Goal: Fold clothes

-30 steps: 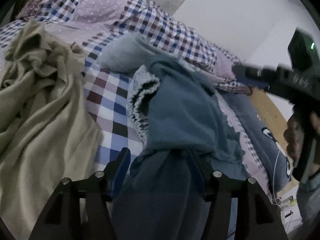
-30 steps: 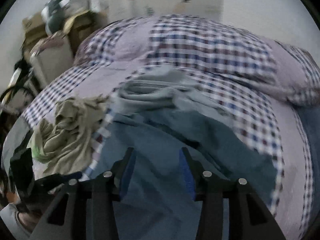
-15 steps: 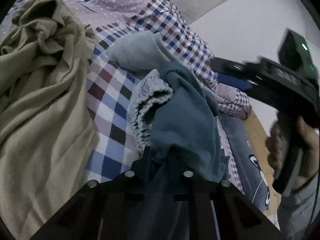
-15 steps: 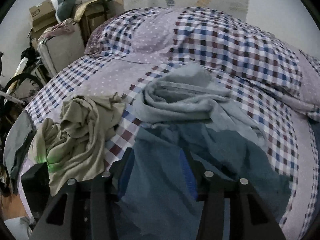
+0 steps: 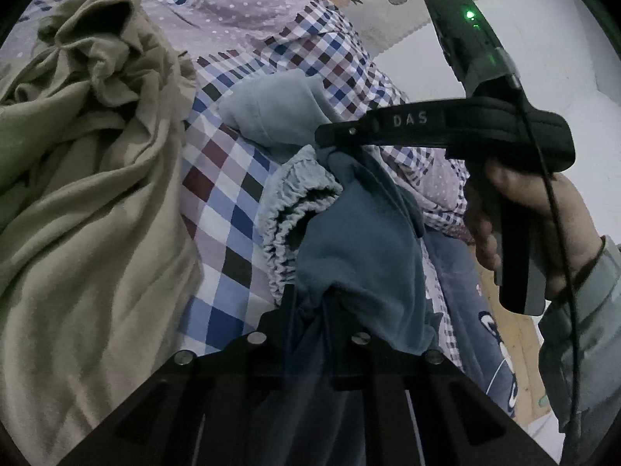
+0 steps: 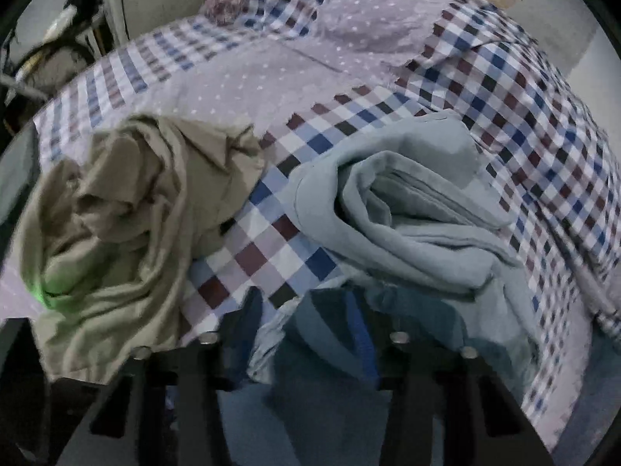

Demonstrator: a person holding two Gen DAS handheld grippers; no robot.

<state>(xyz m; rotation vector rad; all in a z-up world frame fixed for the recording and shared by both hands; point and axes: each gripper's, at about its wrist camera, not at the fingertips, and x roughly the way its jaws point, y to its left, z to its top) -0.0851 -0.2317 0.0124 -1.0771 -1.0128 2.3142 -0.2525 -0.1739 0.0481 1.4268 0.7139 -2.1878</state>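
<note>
So the thing being worked on is the dark blue garment (image 5: 361, 240), bunched up in the lower middle of the left wrist view on the checked bed cover (image 5: 233, 209), with its elastic waistband (image 5: 295, 209) sticking out on the left of it. Looks like the pick-up step: the left tool (image 5: 310, 310) is pinched tight on a fold at the bottom centre, and the right tool (image 5: 333, 139) has just been closing, jaws nearly together on the fabric's upper edge. Next move, I'd guess, is lifting and pulling the two grips apart to spread it flat. The left view shows the person's hand (image 5: 535, 217) on the handle; the right view doesn't, but gives a cleaner look at the pale blue garment (image 6: 419, 209) mid-right and the beige garment (image 6: 128, 225) at left.
</note>
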